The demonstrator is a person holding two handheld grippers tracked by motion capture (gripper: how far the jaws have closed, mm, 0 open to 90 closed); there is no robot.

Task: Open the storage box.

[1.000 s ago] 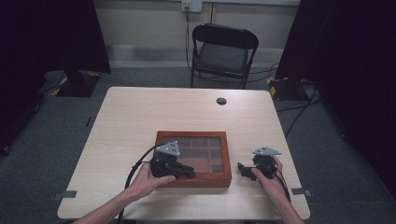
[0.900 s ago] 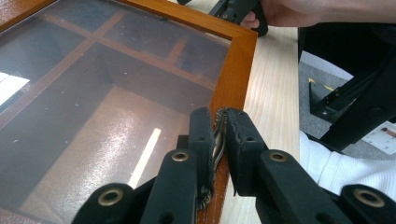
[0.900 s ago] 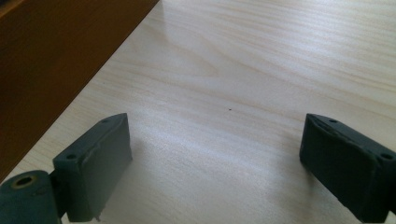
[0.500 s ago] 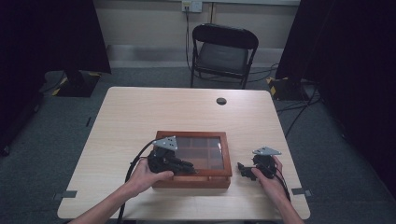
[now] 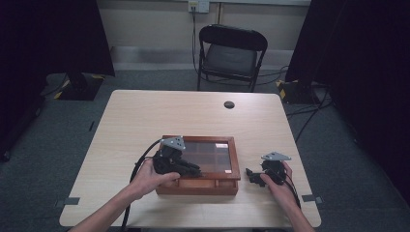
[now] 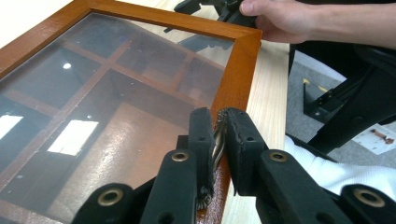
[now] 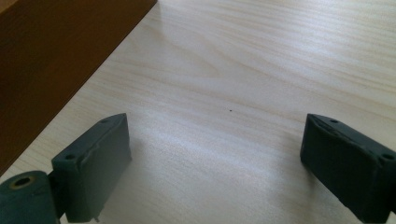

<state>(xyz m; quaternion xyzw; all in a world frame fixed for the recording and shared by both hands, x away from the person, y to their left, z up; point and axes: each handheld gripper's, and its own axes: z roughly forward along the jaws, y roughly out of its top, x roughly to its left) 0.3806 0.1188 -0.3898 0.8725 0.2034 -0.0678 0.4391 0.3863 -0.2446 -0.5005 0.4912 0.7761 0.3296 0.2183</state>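
A brown wooden box (image 5: pixel 234 159) with a glass lid sits near the table's front edge. My left gripper (image 5: pixel 196 170) reaches over the lid's front rim. In the left gripper view, the left gripper (image 6: pixel 219 121) is shut on a small metal knob (image 6: pixel 217 140) at the edge of the lid frame (image 6: pixel 238 70), and wooden dividers show through the glass. My right gripper (image 5: pixel 251 175) rests on the table just right of the box. Its jaws stand open with nothing between them (image 7: pixel 215 140), and the box's side wall (image 7: pixel 46 56) is close by.
A small black round disc (image 5: pixel 229 104) lies at the far side of the light wood table (image 5: pixel 145 121). A black folding chair (image 5: pixel 229 53) stands behind the table. Dark curtains hang on both sides.
My left gripper has risen a little with the knob in its jaws, and the lid's front edge has come up with it. The right gripper has stayed put.
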